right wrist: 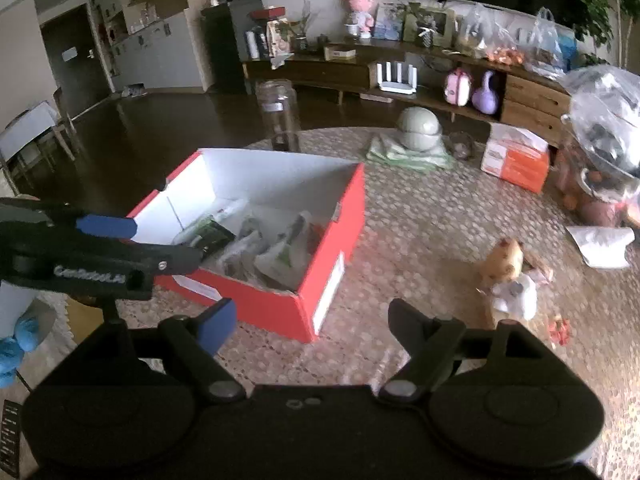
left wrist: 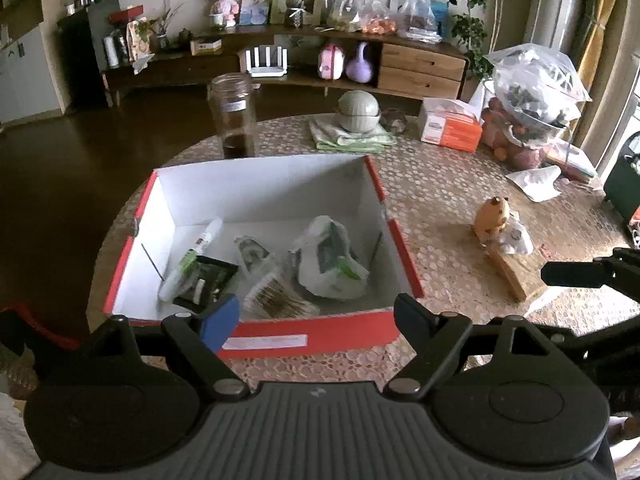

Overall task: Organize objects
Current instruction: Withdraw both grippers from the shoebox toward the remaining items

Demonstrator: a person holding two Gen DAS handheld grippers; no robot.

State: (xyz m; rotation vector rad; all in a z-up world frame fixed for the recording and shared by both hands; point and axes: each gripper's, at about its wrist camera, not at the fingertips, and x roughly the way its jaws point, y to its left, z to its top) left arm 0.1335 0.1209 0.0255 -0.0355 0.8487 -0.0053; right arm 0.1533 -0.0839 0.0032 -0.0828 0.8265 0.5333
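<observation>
A red box with a white inside [left wrist: 320,330] [right wrist: 260,304] stands on the round table. In it lie a white tube [left wrist: 192,256], a black packet [left wrist: 208,280] and several plastic-wrapped items [left wrist: 332,264]. My left gripper [left wrist: 316,316] hovers open over the box's near wall with nothing between its fingers; in the right wrist view the left gripper [right wrist: 160,242] is at the box's left corner. My right gripper [right wrist: 312,320] is open and empty above the tablecloth, right of the box. An orange plush toy [left wrist: 494,216] [right wrist: 506,260] sits further right beside a white wrapped item [right wrist: 516,296].
A wooden block [left wrist: 512,272] lies by the toy. At the back of the table stand a glass jar [left wrist: 232,114], stacked grey-green bowls on a folded cloth [left wrist: 358,112], an orange tissue box [left wrist: 450,126] and a full plastic bag [left wrist: 536,88]. The table edge curves close to the box's left.
</observation>
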